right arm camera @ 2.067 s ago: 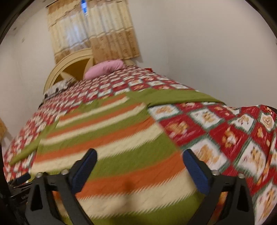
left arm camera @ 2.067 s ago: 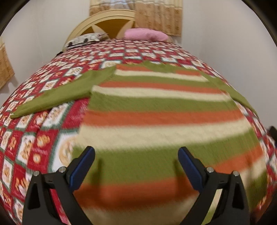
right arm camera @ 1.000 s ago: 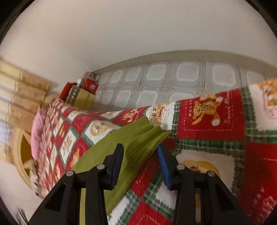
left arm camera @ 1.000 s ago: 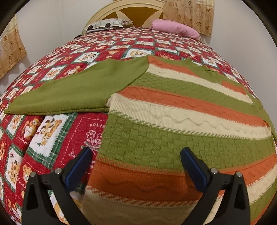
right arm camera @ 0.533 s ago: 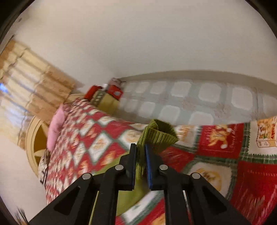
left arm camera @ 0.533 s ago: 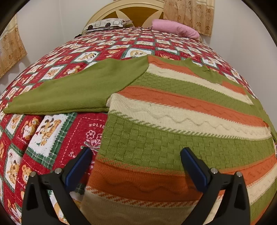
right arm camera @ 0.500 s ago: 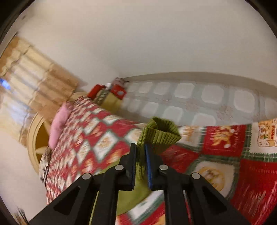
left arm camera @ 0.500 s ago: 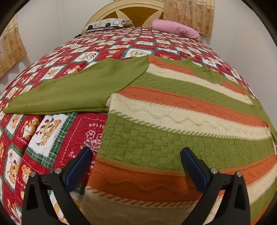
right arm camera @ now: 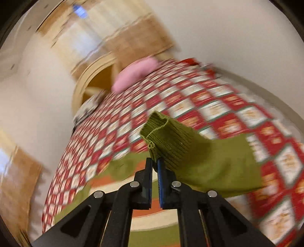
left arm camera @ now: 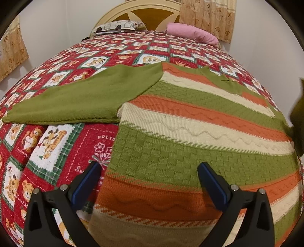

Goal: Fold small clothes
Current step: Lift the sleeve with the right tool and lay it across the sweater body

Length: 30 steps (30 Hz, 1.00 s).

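A striped green, orange and cream sweater lies flat on the bed, its plain green left sleeve spread out to the left. My left gripper is open and empty just above the sweater's lower left body. My right gripper is shut on the ribbed cuff of the right green sleeve and holds it lifted above the bed; the sleeve trails down to the right. A blurred green edge of that raised sleeve shows at the far right of the left wrist view.
The bed has a red patchwork quilt with teddy-bear squares. A pink pillow and a patterned pillow lie by the yellow headboard. A white wall runs along the bed's right side.
My right gripper, shut on the sleeve cuff, has swung from facing the floor and wall to facing across the bed toward the headboard, carrying the sleeve up. My left gripper has stayed still.
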Motion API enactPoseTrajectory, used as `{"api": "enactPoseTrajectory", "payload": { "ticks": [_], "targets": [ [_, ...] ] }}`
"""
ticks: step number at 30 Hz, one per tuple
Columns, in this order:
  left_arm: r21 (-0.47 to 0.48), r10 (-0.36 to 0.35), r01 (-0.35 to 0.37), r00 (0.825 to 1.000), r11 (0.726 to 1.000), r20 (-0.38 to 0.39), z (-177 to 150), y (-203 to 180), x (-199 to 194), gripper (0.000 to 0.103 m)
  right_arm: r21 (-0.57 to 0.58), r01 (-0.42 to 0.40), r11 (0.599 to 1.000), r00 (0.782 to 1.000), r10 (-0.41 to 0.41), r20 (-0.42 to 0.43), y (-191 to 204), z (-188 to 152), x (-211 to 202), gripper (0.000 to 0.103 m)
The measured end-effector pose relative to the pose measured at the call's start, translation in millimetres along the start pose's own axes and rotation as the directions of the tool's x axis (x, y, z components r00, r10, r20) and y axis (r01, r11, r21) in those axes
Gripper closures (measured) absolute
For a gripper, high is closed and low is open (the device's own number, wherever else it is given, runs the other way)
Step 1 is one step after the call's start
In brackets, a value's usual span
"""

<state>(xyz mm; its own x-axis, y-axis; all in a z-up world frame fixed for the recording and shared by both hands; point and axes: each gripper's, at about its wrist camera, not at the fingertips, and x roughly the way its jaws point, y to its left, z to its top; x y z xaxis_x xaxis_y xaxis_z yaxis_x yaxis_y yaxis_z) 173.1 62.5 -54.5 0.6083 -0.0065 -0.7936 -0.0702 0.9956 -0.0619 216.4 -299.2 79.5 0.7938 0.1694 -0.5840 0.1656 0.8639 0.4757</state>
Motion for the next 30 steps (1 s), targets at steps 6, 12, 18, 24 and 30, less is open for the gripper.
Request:
{"api": "enactPoseTrajectory", "payload": {
  "ticks": [6,12,18,24,30],
  "targets": [
    [-0.003,-0.005,0.005,1.000,1.000,0.001,0.4,0.1,-0.1,0.000,-0.076,-0.100,0.992,0.988,0.090,-0.123,83.9,-59.0,69.9,0.099],
    [-0.011,-0.016,0.016,1.000,1.000,0.005,0.3,2.3,-0.9,0.000,-0.154,-0.186,0.971,0.956,0.143,-0.255,135.8,-115.5,125.2,0.099],
    [-0.026,-0.032,0.033,0.999,0.999,0.015,-0.1,5.7,-2.3,0.000,-0.150,-0.282,0.948,0.912,0.216,-0.348,157.5,-139.7,156.9,0.099],
    [-0.040,-0.036,0.037,0.999,0.999,0.024,0.2,7.5,-3.3,0.000,-0.119,-0.384,0.916,0.851,0.300,-0.431,174.6,-150.5,179.0,0.099],
    [-0.057,-0.032,0.034,0.999,0.998,0.024,0.8,10.8,-2.8,0.000,-0.029,-0.475,0.880,0.757,0.391,-0.523,186.7,-161.0,205.3,0.096]
  ]
}}
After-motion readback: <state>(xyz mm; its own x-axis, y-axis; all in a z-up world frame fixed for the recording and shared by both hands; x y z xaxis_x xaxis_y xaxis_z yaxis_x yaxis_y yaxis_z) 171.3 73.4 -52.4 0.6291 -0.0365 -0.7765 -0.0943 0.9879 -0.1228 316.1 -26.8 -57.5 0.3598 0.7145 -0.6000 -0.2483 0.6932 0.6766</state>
